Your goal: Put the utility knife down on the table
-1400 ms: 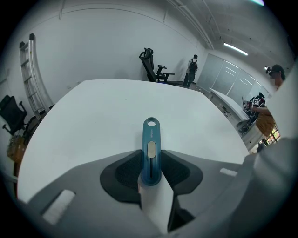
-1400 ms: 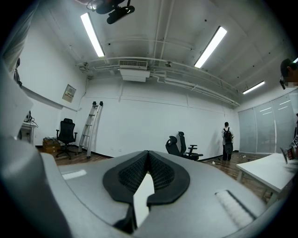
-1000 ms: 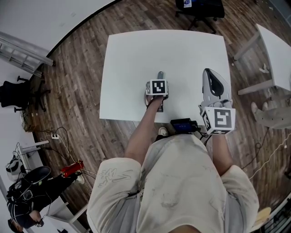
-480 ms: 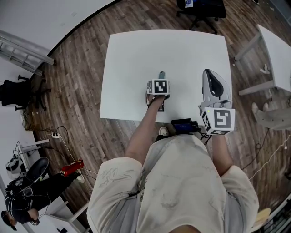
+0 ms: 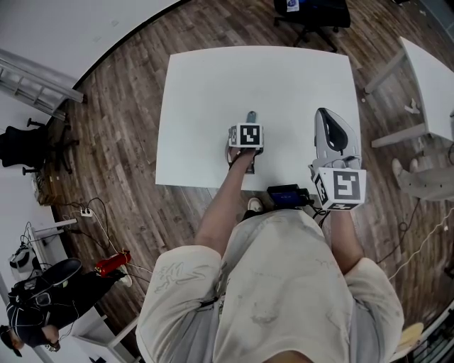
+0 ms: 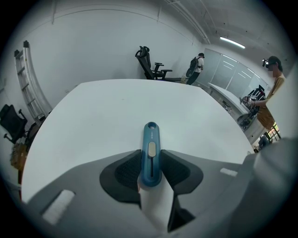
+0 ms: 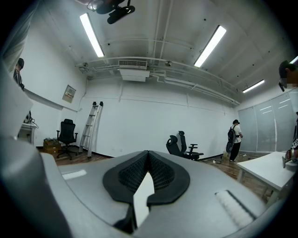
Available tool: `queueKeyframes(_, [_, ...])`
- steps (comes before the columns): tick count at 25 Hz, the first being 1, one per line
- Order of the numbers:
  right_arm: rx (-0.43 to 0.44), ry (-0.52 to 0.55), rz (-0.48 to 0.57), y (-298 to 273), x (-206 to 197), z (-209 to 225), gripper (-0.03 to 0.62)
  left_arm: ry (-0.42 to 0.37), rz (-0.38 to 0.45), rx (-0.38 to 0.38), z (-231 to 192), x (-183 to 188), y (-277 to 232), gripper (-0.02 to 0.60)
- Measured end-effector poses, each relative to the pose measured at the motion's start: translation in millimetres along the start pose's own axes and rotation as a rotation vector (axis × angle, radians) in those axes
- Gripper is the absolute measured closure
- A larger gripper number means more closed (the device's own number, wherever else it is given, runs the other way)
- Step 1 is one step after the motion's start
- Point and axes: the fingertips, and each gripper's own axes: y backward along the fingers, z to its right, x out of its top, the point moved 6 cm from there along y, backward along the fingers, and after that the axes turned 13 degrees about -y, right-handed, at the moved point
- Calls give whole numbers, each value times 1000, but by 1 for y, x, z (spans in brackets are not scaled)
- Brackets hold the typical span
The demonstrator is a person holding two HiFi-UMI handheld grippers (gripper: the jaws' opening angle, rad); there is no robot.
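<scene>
A blue utility knife (image 6: 151, 135) sits between the pads of my left gripper (image 6: 151, 159), which is shut on it. Its rounded end with a hole pokes out past the fingertips, low over the white table (image 6: 116, 107). In the head view the left gripper (image 5: 250, 126) points steeply down near the table's (image 5: 213, 92) front middle, and the knife's (image 5: 250, 116) tip shows beyond the marker cube. My right gripper (image 5: 330, 120) is held level over the table's right front part. Its jaws (image 7: 148, 160) are shut with nothing in them.
A black device (image 5: 286, 193) lies at the table's front edge between my arms. A second white table (image 5: 433, 78) stands to the right and an office chair (image 5: 312, 14) behind the far edge. A ladder (image 5: 35, 85) leans at the left wall. People stand far right (image 6: 272, 93).
</scene>
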Motion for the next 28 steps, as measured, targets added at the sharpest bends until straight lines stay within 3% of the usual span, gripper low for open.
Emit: queueKeyframes(28, [-13,15,7,1,16,4,589,3,61,24,0,1,7,411])
